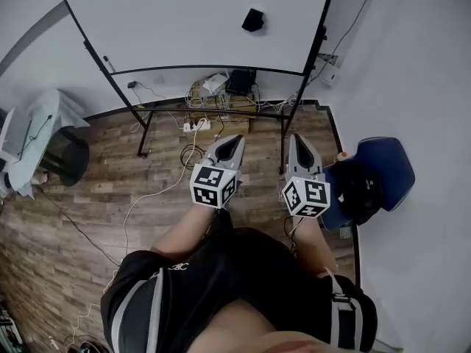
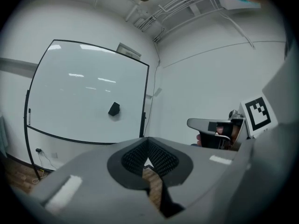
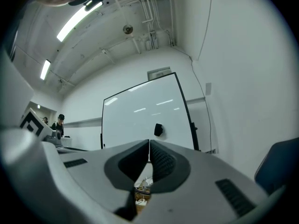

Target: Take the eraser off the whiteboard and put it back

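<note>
A small black eraser (image 1: pixel 252 20) sticks to the white whiteboard (image 1: pixel 184 20), right of its middle; it also shows as the eraser (image 2: pixel 114 108) and the eraser (image 3: pixel 158 129) in the gripper views. Both grippers are held side by side, well short of the board. My left gripper (image 1: pixel 234 141) is shut and holds nothing, its tips (image 2: pixel 147 140) meeting. My right gripper (image 1: pixel 297 140) is shut and empty too, its tips (image 3: pixel 149 143) touching, aimed roughly at the eraser.
The board stands on a black frame (image 1: pixel 143 127) over a wooden floor, with cables and a power strip (image 1: pixel 196 125) under it. A blue chair (image 1: pixel 372 179) sits at the right by the white wall. A grey bin (image 1: pixel 62 155) stands at the left.
</note>
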Demonstrator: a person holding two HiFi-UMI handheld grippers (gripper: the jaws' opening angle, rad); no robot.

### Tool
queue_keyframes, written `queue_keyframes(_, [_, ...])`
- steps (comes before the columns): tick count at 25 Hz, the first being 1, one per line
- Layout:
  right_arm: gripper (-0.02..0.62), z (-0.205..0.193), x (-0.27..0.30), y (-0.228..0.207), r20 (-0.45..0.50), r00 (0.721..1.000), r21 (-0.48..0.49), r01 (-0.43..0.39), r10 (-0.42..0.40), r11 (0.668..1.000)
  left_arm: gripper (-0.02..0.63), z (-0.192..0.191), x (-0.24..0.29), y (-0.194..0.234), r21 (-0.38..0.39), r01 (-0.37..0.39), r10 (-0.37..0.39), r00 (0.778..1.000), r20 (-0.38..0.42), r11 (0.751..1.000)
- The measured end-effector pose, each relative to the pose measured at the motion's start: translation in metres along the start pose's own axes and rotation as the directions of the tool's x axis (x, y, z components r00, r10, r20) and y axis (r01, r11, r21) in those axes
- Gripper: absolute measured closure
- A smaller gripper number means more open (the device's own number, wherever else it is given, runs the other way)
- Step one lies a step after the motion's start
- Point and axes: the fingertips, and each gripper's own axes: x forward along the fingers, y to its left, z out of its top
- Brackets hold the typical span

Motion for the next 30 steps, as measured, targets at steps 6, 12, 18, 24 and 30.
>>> queue_keyframes(6, [0.589, -0.006, 0.044, -0.010, -0.017, 1.000, -0.011, -0.010, 0.010, 1.000, 0.597, -0.002, 0.029, 0.034, -0.027, -0.008, 0.008, 1.000, -0.011, 1.000])
queue_keyframes(12, [0.589, -0.023, 0.098, -0.019, -0.045, 0.999, -0.005, -0.012, 0.011, 1.000, 0.597, -0.004, 0.066, 0.069, -0.034, -0.002, 0.001, 0.999, -0.034, 0.999])
queue_keyframes(18, [0.589, -0.022, 0.160, -0.022, -0.058, 0.998, -0.001, 0.004, -0.004, 1.000, 0.597, 0.022, 0.103, 0.116, -0.026, 0.014, -0.014, 1.000, -0.025, 1.000])
queue_keyframes(24, [0.589, -0.032, 0.226, -0.010, -0.085, 0.996, -0.018, 0.007, -0.008, 1.000, 0.597, 0.032, 0.133, 0.178, -0.036, 0.013, -0.014, 1.000, -0.023, 0.999])
queue_keyframes(30, [0.589, -0.037, 0.296, -0.001, -0.109, 0.994, -0.035, 0.023, -0.027, 0.999, 0.597, 0.040, 0.169, 0.251, -0.057, -0.005, 0.005, 1.000, -0.013, 0.998])
